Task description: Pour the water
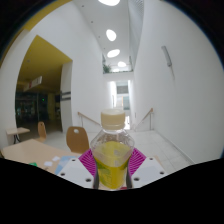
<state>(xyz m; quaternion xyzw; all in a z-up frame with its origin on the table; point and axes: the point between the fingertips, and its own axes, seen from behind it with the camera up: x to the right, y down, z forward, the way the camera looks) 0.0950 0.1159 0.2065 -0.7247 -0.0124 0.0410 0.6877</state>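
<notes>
A clear plastic bottle [112, 152] with a cream cap and yellow liquid in its lower half stands upright between my fingers. The pink pads [90, 160] press against both of its sides. My gripper [112, 163] is shut on the bottle and holds it up, with the room far behind it. The bottle's base is hidden below the fingers.
A white table [40, 152] lies low beyond the left finger, with small coloured items on it. Wooden chairs [78, 138] stand behind it. A long white hall with ceiling lights [112, 52] runs ahead, with a white wall on the right.
</notes>
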